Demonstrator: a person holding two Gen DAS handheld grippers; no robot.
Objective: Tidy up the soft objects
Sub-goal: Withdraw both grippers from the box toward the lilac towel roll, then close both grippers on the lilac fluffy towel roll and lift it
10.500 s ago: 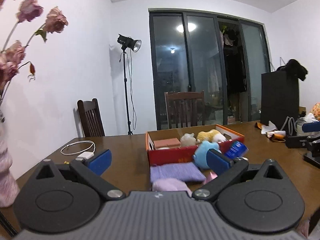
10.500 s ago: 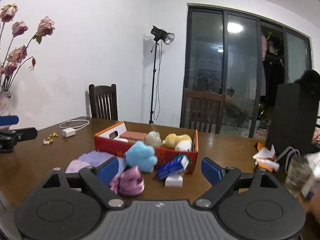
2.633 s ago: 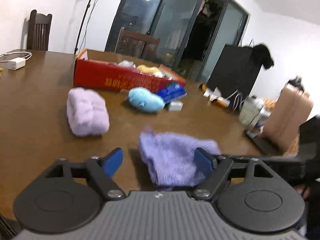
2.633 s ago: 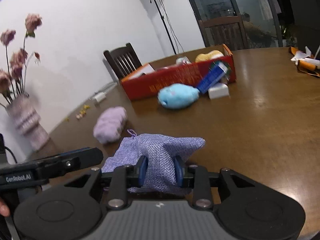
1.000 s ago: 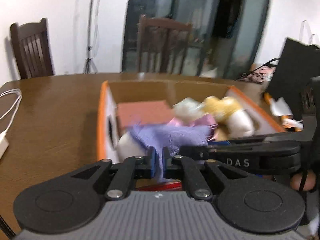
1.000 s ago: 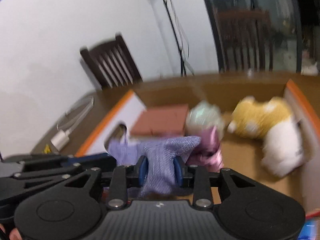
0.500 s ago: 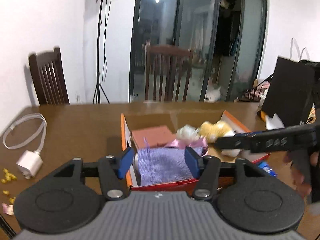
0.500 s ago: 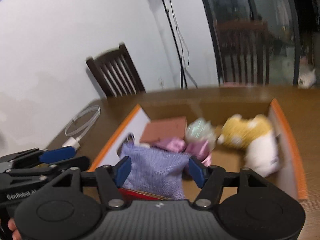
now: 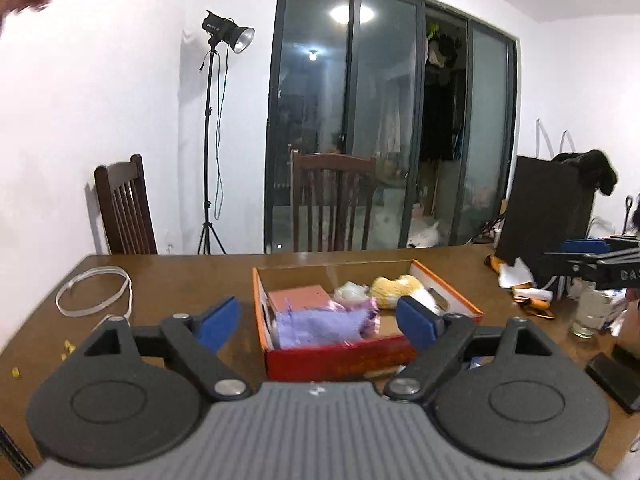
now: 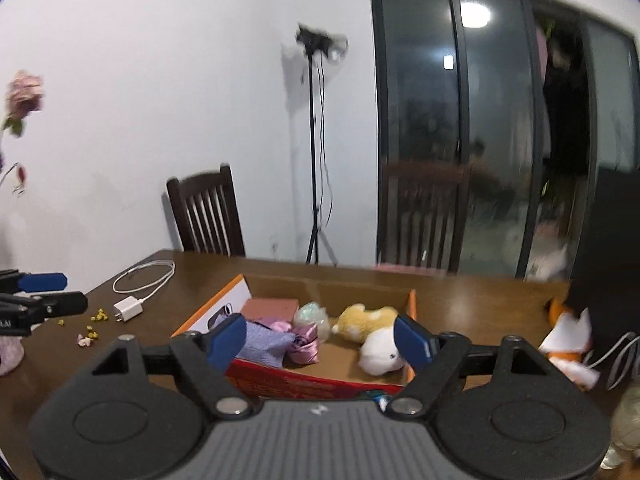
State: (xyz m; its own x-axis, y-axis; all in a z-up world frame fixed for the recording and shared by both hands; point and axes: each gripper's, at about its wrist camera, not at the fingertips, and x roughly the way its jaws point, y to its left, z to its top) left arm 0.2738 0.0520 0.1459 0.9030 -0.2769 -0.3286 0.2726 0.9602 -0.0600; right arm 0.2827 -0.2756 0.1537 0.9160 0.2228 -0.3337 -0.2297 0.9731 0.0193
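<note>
- Left gripper (image 9: 318,322): jaws wide apart, just been opening; nothing between the pads, held above the table (image 9: 180,280) short of the box.
- Right gripper (image 10: 320,338): jaws likewise spread, just been opening, empty.
- Lavender drawstring pouch (image 9: 320,327) lies inside the red-and-orange cardboard box (image 9: 340,356), at its near left corner, touching a pink satin bundle (image 10: 302,340).
- Also in the box: a terracotta flat block (image 9: 298,298) at the back left, a pale crinkly ball (image 10: 312,316) mid-box, a yellow-and-white plush (image 10: 374,334) toward the right wall.
- Box's near wall hides the lower part of the pouch in the left wrist view.
- Around: white charger with looped cable (image 10: 138,288) and small yellow bits (image 10: 98,314) on the table to the left; orange-and-white wrappers (image 10: 568,340) to the right; a glass (image 9: 586,316) near the right edge.
- Behind the table: two dark wooden chairs (image 9: 124,208), a studio light on a stand (image 9: 224,36), dark sliding glass doors (image 9: 392,120).
- Dried pink flowers (image 10: 22,96) at far left, blurred.
</note>
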